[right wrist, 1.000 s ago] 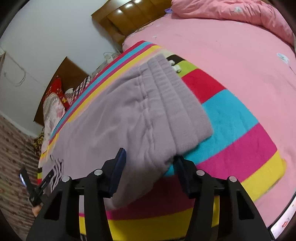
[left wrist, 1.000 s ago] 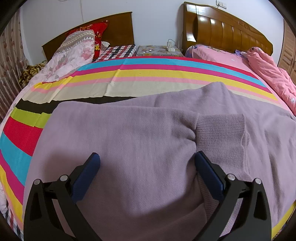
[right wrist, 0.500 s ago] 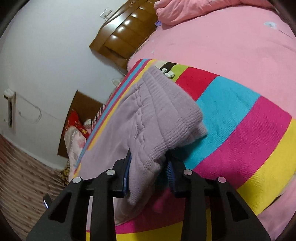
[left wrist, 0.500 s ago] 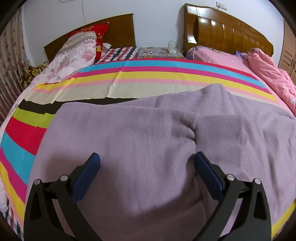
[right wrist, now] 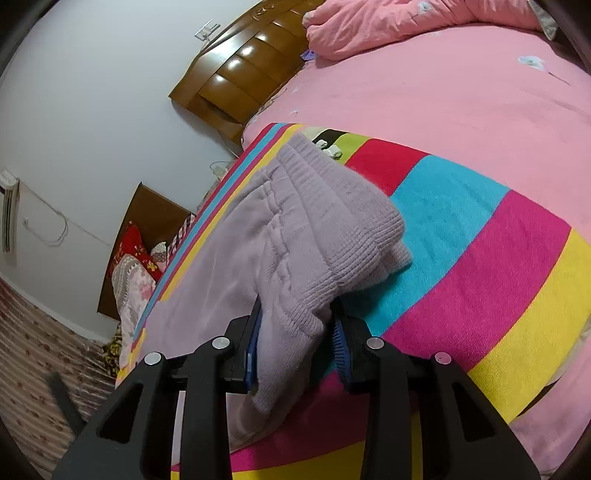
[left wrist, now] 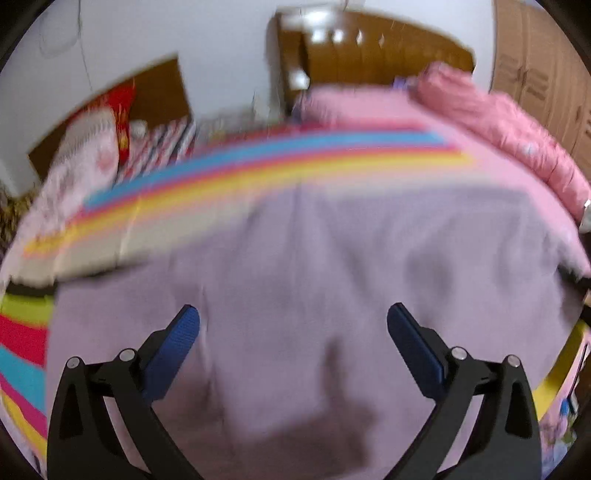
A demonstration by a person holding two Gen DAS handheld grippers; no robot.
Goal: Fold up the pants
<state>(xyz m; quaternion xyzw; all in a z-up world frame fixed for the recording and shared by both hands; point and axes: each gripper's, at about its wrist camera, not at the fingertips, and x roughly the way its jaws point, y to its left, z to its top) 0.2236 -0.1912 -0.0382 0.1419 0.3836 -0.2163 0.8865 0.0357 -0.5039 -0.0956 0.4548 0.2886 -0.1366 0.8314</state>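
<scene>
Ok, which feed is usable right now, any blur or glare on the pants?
Left wrist view: motion-blurred throughout, pants and striped blanket smeared, only the left gripper crisp. Right wrist view: sharp, right gripper pinching the waistband; glare only on the headboard.

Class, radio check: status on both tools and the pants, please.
Right tool shut on pants waistband corner. Left tool open over them, holding nothing. Pants lie on striped blanket. Nothing in the way.

- A home bedroom: two beds side by side, each with a wooden headboard (right wrist: 240,77) against a white wall (right wrist: 92,92).
- Striped blanket (right wrist: 480,258) near, pink quilt (right wrist: 406,22) far right.
- Pillows (left wrist: 96,147) piled far left, wardrobe (left wrist: 546,62) far right.
</scene>
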